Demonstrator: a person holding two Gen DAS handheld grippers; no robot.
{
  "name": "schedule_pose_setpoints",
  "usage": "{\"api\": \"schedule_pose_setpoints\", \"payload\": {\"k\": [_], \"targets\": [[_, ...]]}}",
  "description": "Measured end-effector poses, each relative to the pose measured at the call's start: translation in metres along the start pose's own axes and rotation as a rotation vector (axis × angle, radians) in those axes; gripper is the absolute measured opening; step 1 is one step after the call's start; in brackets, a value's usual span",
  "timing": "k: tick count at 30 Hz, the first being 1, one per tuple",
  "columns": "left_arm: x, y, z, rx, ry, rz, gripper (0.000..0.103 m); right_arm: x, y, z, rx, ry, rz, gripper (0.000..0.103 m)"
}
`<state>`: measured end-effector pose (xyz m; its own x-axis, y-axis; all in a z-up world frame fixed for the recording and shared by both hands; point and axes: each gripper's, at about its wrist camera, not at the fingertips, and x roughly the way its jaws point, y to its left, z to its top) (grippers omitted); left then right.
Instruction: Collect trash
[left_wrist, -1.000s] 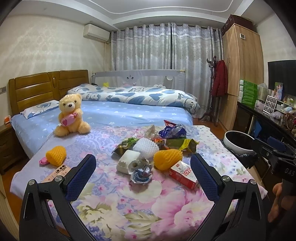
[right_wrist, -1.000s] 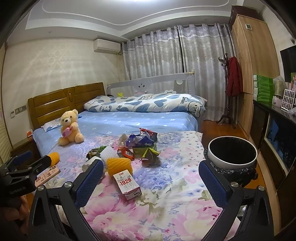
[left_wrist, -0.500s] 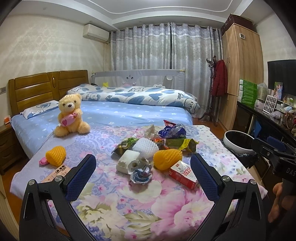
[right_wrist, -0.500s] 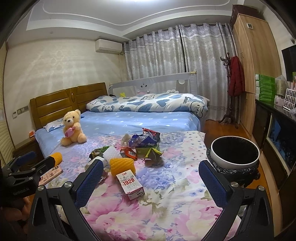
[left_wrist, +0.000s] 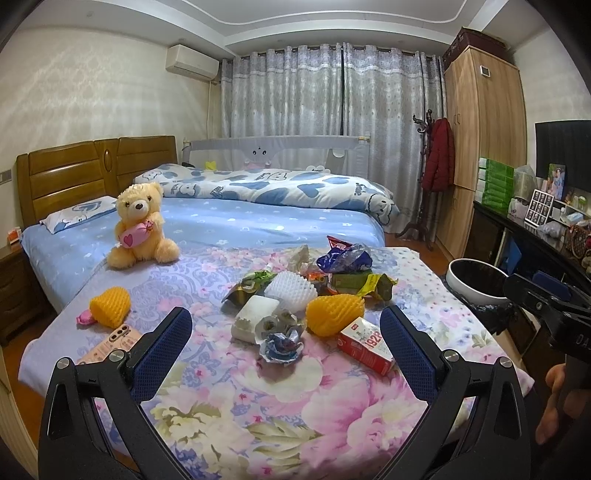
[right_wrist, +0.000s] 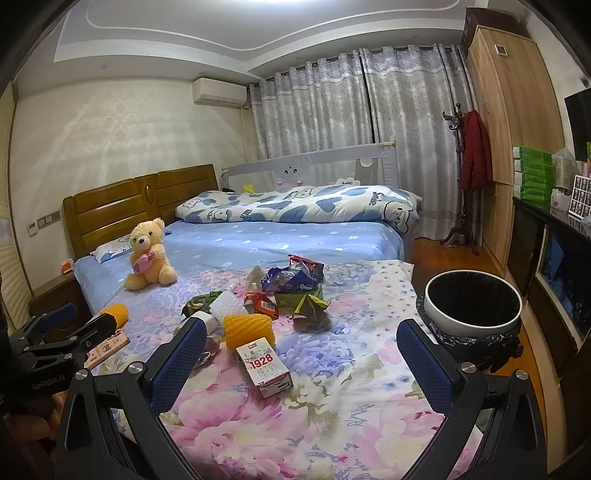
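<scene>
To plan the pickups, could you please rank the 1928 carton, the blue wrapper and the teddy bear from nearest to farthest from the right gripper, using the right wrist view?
1. 1928 carton: just ahead of the right gripper, between its fingers.
2. Blue wrapper: mid-bed, in the trash pile.
3. Teddy bear: far left, near the headboard.

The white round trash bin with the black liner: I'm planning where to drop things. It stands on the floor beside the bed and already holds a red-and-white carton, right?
Not quite. The white round trash bin with the black liner does stand on the floor beside the bed, but the right wrist view shows no carton inside it. The red-and-white carton marked 1928 lies on the floral bedspread, between the open right gripper's fingers.
</scene>
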<state>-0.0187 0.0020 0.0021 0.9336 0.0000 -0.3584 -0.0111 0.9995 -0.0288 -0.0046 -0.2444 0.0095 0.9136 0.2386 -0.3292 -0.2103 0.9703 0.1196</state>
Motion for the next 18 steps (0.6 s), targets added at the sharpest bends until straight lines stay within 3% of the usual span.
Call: {"api": "schedule_pose_setpoints", "payload": {"k": [18], "targets": [[0.011, 0.006, -0.001, -0.015, 0.040, -0.001, 0.103, 0.005, -0.003, -0.005, 0.007, 0.035, 0.045, 0.103]]}}
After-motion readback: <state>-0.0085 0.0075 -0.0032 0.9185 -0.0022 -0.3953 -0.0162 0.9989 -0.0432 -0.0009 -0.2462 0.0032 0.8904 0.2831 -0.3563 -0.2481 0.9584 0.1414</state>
